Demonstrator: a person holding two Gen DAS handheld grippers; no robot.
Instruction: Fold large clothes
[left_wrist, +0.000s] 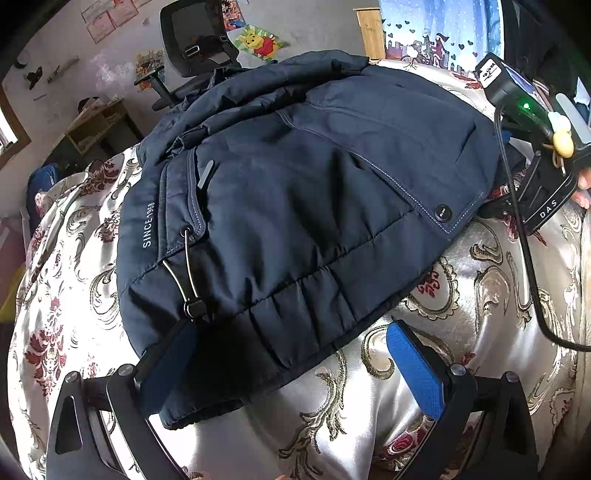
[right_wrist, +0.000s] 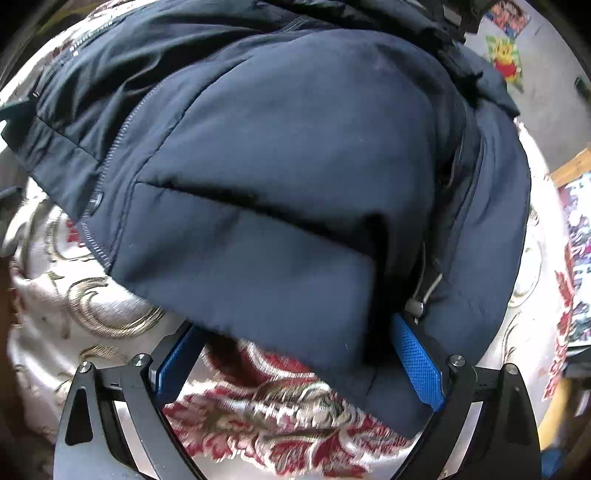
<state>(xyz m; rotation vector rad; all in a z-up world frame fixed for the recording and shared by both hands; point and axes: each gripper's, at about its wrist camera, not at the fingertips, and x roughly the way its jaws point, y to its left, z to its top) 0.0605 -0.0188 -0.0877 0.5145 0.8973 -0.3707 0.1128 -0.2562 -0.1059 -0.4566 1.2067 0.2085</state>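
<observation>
Navy padded jacket (left_wrist: 295, 206) heaped on the floral satin cloth (left_wrist: 461, 314), both grippers at its edges.

It looks bulky, soft and puffy, likely to spring back and slide on the satin, so the hem and seamed edges seem the best holds. The left gripper (left_wrist: 295, 369) stands wide open, one finger tucked under the hem, gripping nothing. The right gripper (right_wrist: 295, 362) is wide open too, with a jacket flap lying loose between its fingers.
</observation>
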